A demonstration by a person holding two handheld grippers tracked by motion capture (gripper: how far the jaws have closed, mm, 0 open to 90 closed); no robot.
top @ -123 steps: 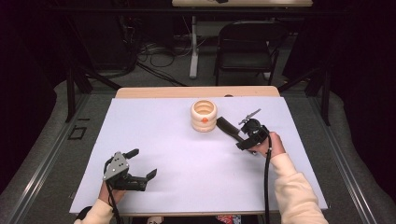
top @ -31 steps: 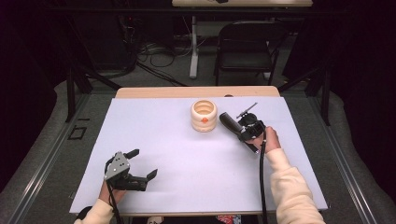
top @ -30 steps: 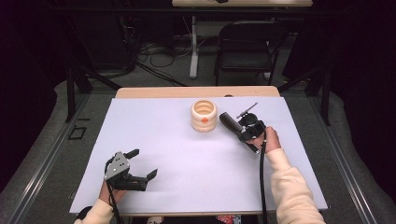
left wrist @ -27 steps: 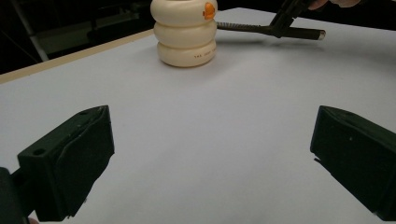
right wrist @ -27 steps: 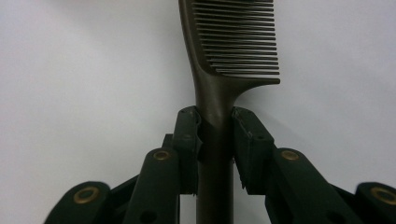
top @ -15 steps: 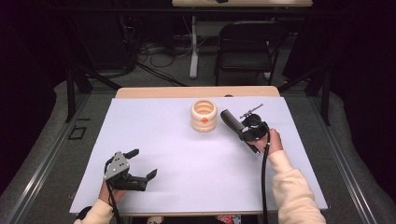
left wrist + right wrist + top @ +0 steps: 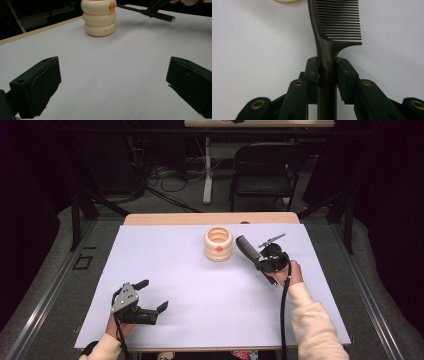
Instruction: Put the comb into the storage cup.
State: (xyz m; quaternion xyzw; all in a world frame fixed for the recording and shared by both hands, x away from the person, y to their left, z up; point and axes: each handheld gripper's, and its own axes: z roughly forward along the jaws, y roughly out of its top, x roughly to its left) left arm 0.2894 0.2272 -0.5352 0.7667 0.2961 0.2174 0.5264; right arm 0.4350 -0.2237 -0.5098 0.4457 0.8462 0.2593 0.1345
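Both grippers are over the white table (image 7: 200,290). Right gripper (image 7: 327,65) pinches a dark comb (image 7: 337,22) by its handle, near the cream ring-shaped cup (image 7: 218,244). Left gripper (image 7: 112,82) is spread wide, holding nothing.

Ringed holder (image 7: 218,243) stands on table (image 7: 165,255), near far edge, about midway between left and right edges. Comb (image 7: 334,22) just right of holder, apart from it, raised over table, clamped at handle between jaws of right gripper (image 7: 256,258). Right hand (image 7: 287,272) behind that gripper, toward right edge. Left gripper (image 7: 152,301) near front-left corner, jaws spread wide, nothing between them, pointing across table toward holder. Left hand (image 7: 119,327) at front edge. Chair (image 7: 262,167) on floor beyond far edge.
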